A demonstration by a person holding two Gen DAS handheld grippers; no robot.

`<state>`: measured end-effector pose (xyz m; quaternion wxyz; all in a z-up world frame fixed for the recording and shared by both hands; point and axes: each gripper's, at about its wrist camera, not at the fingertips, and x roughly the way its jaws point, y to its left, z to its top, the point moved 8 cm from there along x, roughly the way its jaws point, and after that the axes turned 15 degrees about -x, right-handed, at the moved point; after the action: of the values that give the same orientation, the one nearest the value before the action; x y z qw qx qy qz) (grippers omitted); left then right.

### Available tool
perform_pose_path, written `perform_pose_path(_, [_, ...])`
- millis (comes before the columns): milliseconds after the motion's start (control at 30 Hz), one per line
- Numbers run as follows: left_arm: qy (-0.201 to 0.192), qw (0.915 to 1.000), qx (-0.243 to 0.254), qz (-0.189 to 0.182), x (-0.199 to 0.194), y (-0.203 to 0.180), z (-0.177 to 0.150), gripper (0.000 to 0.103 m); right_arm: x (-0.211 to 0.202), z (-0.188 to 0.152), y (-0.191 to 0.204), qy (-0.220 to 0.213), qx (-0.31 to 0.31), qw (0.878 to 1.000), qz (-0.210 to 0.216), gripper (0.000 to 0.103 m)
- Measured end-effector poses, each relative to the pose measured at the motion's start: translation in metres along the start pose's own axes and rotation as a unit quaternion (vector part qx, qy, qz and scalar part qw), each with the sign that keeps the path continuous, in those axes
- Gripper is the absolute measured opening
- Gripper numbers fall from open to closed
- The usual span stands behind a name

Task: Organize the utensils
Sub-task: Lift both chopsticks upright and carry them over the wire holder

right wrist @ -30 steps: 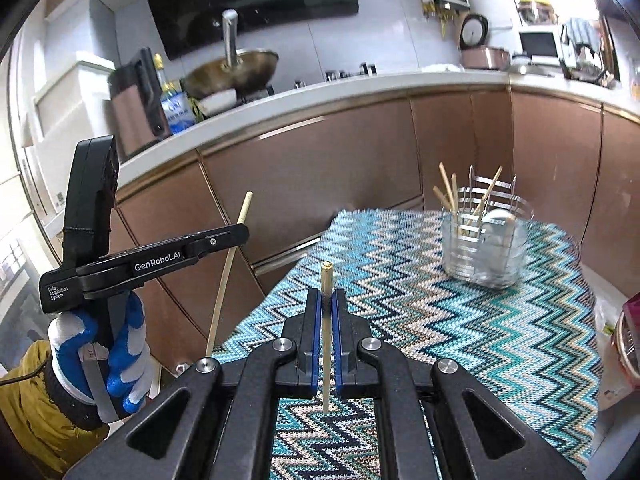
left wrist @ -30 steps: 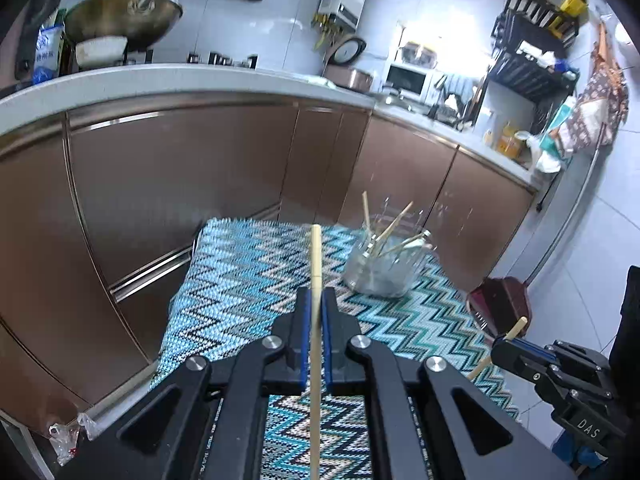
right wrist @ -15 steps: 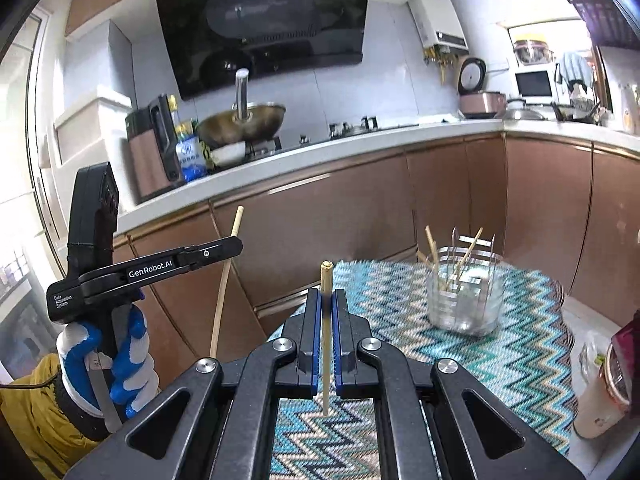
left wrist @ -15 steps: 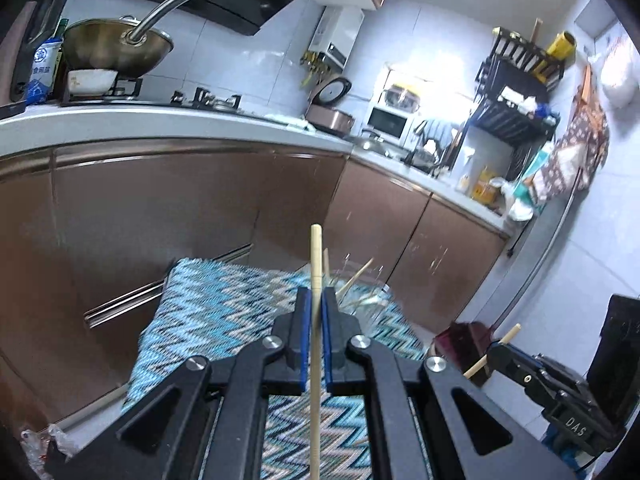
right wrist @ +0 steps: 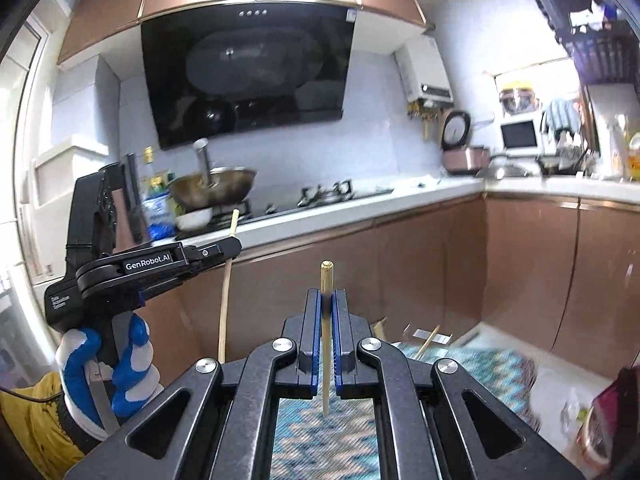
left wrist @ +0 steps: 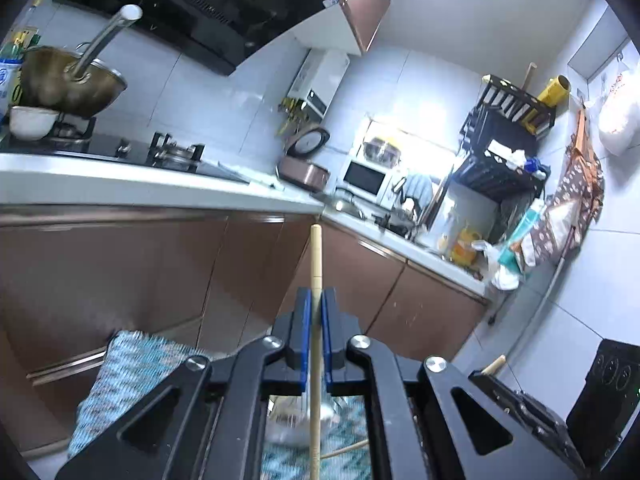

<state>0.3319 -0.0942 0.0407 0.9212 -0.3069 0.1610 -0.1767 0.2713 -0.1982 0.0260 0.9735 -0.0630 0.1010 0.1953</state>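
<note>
Brown-fronted kitchen cabinets under a pale worktop [right wrist: 360, 216] fill the background, and low in both views lies a blue-and-white zigzag woven mat [right wrist: 476, 364] on the small table. Each claw carries 1 utensil. The left gripper [left wrist: 316, 320] has its blue-padded jaws pressed together on a long pale wooden chopstick [left wrist: 316, 264], which runs straight up through the jaws, its upper end well above the tips and its lower length passing down under the claw. The right gripper [right wrist: 327, 320] is likewise clamped on a second pale wooden chopstick [right wrist: 326, 280], with only a short stub standing above the jaws and the thin end pointing down toward the mat. In the right wrist view the left claw appears at the left edge, held in a blue-and-white gloved hand [right wrist: 102, 376], its chopstick hanging nearly upright. Directly beneath the left claw, blurred, sits the clear glass holder [left wrist: 296, 420] that already contains several sticks; from the right claw it lies ahead and lower. By my reckoning the task is partly done: some utensils are in the holder, and these 2 chopsticks are not yet dropped in.
</note>
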Motion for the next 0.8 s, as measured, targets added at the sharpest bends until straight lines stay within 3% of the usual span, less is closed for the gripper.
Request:
perform_pose_path(200, [-0.035, 0.9994, -0.004, -0.005, 0.069, -0.012, 0.012, 0.005, 0.045, 0.001, -0.034, 0.002, -0.018, 1.000, -0.023, 0.005])
perform_pose_path(367, [-0.054, 0.9985, 0.002, 0.008, 0.122, -0.002, -0.001, 0.005, 0.085, -0.019, -0.056, 0.021, -0.028, 0.999, -0.034, 0.005])
perform_pose_path(567, [-0.050, 0.9980, 0.011, 0.037, 0.176, 0.022, -0.034, 0.005, 0.122, -0.051, -0.068, 0.051, -0.038, 0.997, -0.045, 0.005])
perform_pose_path(800, [-0.031, 0.9985, 0.002, 0.045, 0.197, 0.054, -0.063, 0.006, 0.138, -0.084, -0.070, 0.081, -0.029, 0.995, -0.050, 0.005])
